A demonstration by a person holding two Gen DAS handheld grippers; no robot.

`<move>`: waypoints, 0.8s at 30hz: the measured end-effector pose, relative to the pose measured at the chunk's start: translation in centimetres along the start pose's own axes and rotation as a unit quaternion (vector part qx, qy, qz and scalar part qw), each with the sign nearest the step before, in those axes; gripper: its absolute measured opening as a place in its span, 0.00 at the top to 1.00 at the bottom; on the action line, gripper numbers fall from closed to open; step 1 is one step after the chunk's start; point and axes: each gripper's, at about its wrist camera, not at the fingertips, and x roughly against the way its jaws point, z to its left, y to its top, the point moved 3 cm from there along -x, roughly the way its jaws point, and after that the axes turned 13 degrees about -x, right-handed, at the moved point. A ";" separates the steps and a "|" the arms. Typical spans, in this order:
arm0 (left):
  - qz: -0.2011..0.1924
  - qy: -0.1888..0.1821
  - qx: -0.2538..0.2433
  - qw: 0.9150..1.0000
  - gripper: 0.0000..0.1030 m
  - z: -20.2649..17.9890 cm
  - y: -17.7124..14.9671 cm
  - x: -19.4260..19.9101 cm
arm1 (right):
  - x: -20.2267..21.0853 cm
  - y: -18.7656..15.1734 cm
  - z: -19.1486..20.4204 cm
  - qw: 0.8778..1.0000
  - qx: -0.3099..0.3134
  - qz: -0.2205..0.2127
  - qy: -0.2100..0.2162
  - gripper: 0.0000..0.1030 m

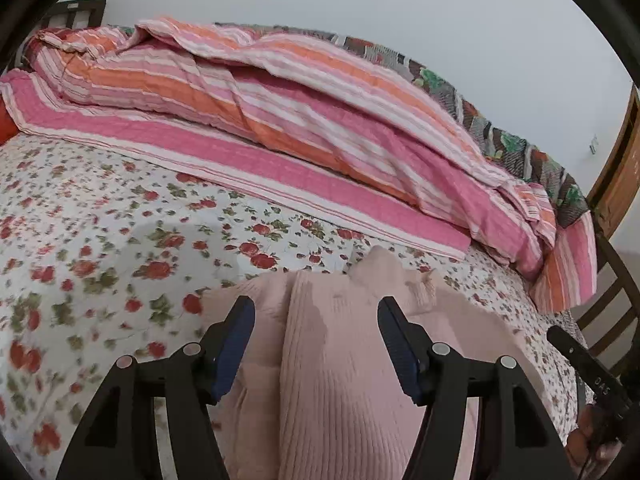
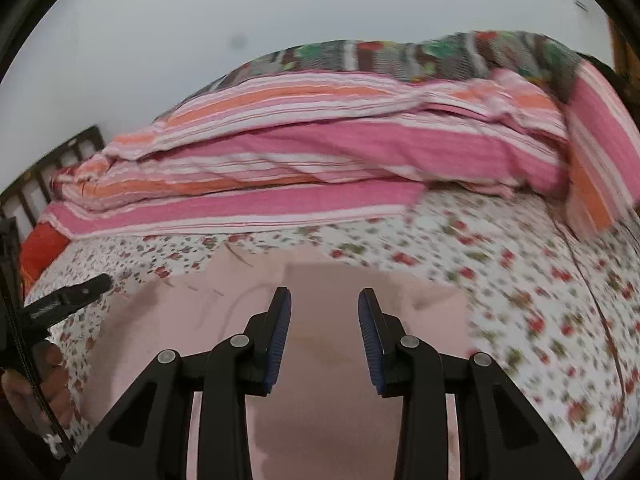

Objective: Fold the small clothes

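On a bed spread with a floral sheet (image 1: 100, 240), a pale pink ribbed garment (image 1: 332, 360) lies near the front edge, partly folded, one raised fold running down its middle. The left gripper (image 1: 316, 308) hovers over it with jaws spread wide, grasping nothing, the fold showing between its blue pads (image 1: 236, 344). Farther right, the right gripper (image 2: 324, 300) is likewise released above the garment's smoother pink side, its jaws apart and empty. Behind both, a pink-and-orange striped quilt (image 1: 280, 112) lies bunched along the back of the bed, against a plain white wall (image 1: 360, 0).
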 end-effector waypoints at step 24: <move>0.019 -0.011 -0.012 1.000 0.40 1.7 -1.8 -3.8 | -12.6 -3.6 4.8 0.988 0.052 0.137 -0.040 0.64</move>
